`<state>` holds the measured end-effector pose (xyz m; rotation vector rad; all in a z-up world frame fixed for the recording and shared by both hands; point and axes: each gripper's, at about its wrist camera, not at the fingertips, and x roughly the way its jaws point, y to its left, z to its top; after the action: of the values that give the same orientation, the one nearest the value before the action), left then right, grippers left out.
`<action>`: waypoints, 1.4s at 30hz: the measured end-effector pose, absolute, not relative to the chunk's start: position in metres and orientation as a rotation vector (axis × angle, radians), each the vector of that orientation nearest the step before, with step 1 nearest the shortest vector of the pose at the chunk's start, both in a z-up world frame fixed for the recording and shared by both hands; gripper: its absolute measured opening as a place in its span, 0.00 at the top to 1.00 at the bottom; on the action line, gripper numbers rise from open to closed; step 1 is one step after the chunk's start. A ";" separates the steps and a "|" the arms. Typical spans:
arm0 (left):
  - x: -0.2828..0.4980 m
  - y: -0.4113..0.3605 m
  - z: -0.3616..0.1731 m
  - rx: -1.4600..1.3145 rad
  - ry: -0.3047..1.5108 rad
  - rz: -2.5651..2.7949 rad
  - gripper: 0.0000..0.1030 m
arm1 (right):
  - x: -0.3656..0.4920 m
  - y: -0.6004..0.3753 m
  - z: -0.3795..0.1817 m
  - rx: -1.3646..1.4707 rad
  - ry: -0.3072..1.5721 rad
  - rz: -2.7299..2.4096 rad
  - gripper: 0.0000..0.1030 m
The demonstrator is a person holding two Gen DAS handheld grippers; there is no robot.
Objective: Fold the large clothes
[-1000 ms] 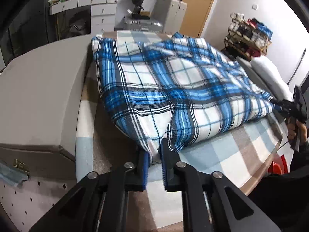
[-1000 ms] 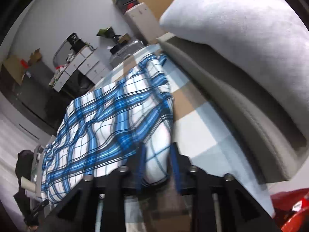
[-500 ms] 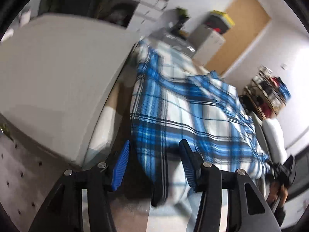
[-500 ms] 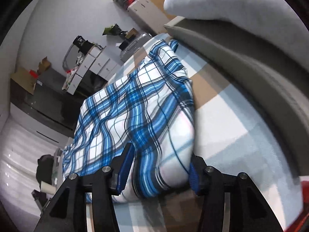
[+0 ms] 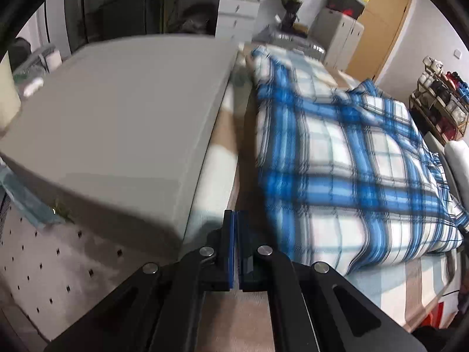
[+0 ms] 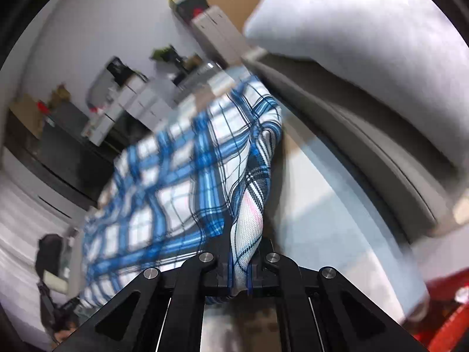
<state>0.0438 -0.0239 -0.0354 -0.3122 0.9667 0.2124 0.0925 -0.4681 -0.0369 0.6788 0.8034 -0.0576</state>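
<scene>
Checked bedding (image 5: 390,281) carries a soft, floppy plaid garment (image 5: 351,158), its corner pinched by the just-closed right gripper (image 6: 240,275) while the left gripper (image 5: 235,252) has snapped shut on nothing beside the hem it should hold.

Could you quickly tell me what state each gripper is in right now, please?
Left gripper: closed and empty, its jaws having just shut beside the plaid garment.
Right gripper: just closed on a bunched edge of the plaid garment.
</scene>
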 end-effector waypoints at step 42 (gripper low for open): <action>0.153 -0.054 0.008 -0.315 0.835 -0.021 0.55 | 0.290 -0.487 -0.009 0.461 0.897 -0.198 0.34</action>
<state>0.1526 -0.0541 0.0084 -0.3153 0.8355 -0.0211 0.2903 -0.4867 -0.0090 0.4605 0.8969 -0.1977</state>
